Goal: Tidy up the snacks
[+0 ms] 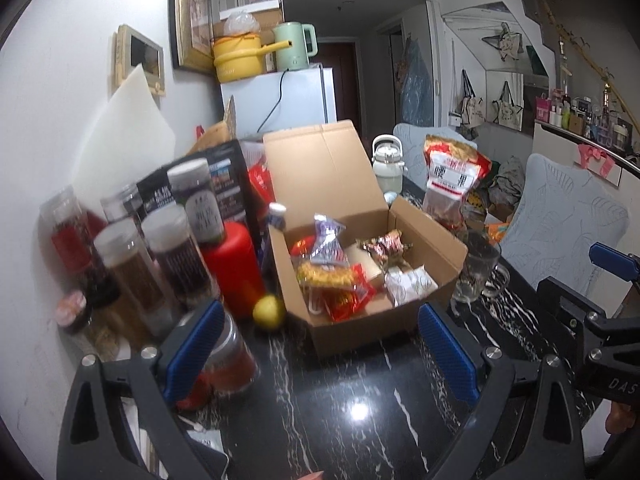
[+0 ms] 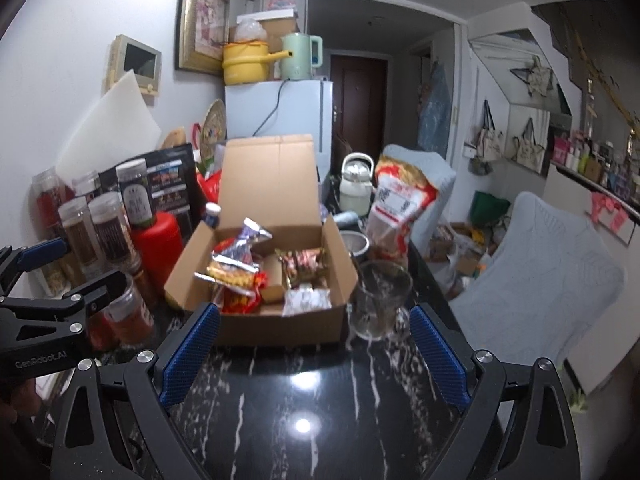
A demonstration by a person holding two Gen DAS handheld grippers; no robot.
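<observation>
Both tools, left tool (image 1: 320, 344) and right tool (image 2: 314, 348), stand wide and empty. Snacks (image 2: 256, 276) lie in the cardboard box (image 2: 280, 326) mid-counter. Risk: right tool may topple the glass mug (image 2: 380, 300) just right of the box

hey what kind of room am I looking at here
Most likely a small lived-in apartment, around a dining table in a kitchen corner. A white fridge carries a green electric kettle and a yellow pot, and tote bags hang by the staircase.
</observation>
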